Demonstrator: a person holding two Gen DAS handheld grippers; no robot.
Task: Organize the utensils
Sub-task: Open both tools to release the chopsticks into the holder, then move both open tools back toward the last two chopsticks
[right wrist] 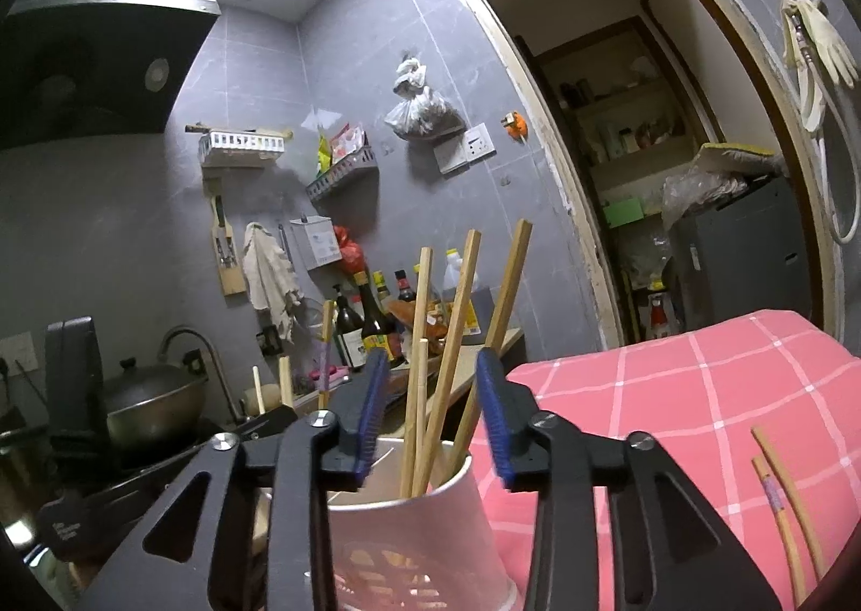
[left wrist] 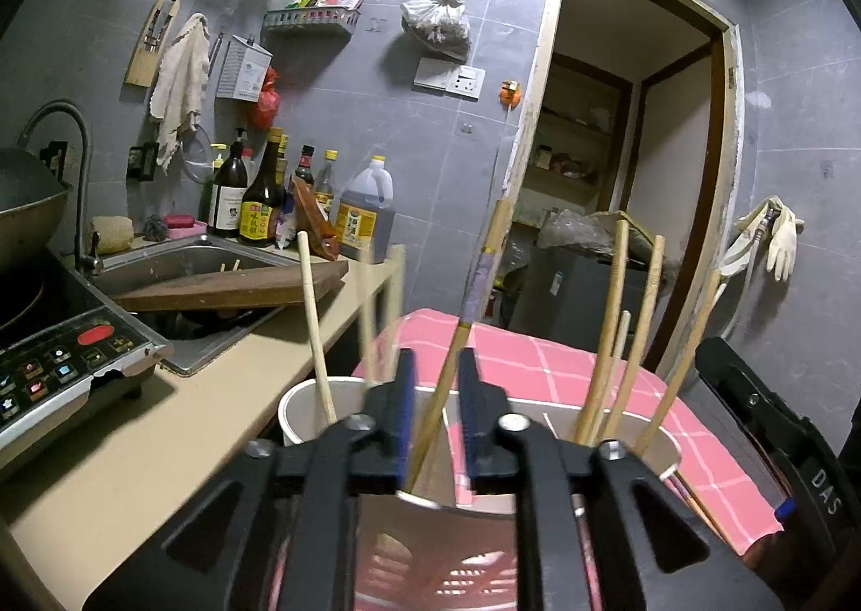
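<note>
Both grippers sit right over the utensil holder, a pale two-part cup standing on the pink checked cloth; that holder is the landmark here. In the left wrist view the left gripper has its jaws slightly parted, and a chopstick with a purple band runs up between them, apparently clear of both pads, its foot down in the holder's middle. The right gripper stands moderately open just behind a bunch of plain wooden chopsticks that rise out of the holder's right-hand compartment; nothing is pinched.

My read on handling: these sticks are light, stiff and smooth, so they will slide or swing if nipped near an end. The best hold looks to be around the middle of the shaft, squarely across the pads, firm enough to stop rolling. They won't break easily, but the holder itself looks light and could tip if a stick is levered sideways against its rim.

To the right of the holder, two loose chopsticks lie on the cloth, one with a pinkish band, well apart from the bunch, probably the next ones to gather. To the left of the holder a single stick leans in the left compartment. Farther left lie the beige worktop, a sink with a wooden board across it, a stove panel and a row of sauce bottles. The standing sticks themselves are the main obstacle: any approach from above has to thread between them.
</note>
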